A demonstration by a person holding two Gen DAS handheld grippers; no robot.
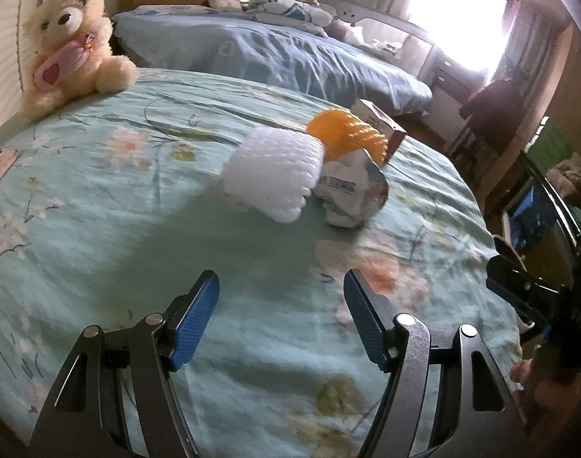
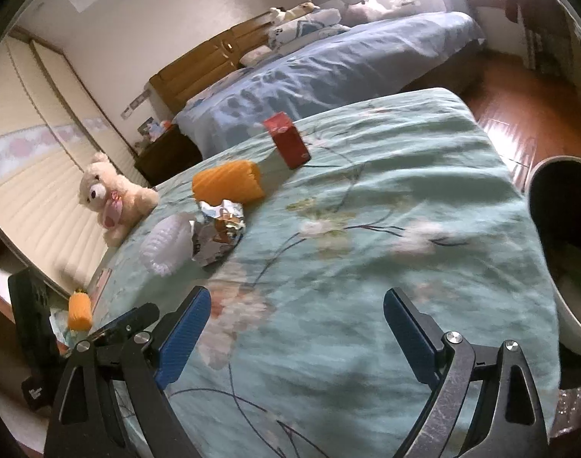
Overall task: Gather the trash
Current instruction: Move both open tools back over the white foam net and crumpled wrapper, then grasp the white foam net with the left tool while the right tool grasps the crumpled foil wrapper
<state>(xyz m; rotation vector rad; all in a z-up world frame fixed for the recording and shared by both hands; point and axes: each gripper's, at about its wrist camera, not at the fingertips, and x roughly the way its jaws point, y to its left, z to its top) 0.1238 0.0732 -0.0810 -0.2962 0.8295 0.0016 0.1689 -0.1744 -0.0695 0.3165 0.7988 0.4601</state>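
Observation:
On the green floral bedspread (image 1: 99, 198) lie a white foam net sleeve (image 1: 273, 173), an orange foam net (image 1: 347, 135), a crumpled foil wrapper (image 1: 353, 194) and a small red-brown carton (image 1: 380, 122). The same pieces appear in the right wrist view: white sleeve (image 2: 164, 244), foil wrapper (image 2: 218, 233), orange net (image 2: 227, 187), red carton (image 2: 286, 139). My left gripper (image 1: 281, 320) hangs open above the cover, short of the white sleeve, nothing between its blue pads. My right gripper (image 2: 296, 334) is also open and empty over the bedspread (image 2: 367, 229). The right gripper's tool shows at the left view's right edge (image 1: 519, 290).
A cream teddy bear (image 1: 73, 45) sits at the bed's far left corner. A second bed with a blue cover (image 1: 283, 53) stands behind. A white bin (image 2: 557, 236) with dark inside is at the right edge, over wooden floor (image 2: 519, 114). Another orange net (image 2: 79, 310) lies low left.

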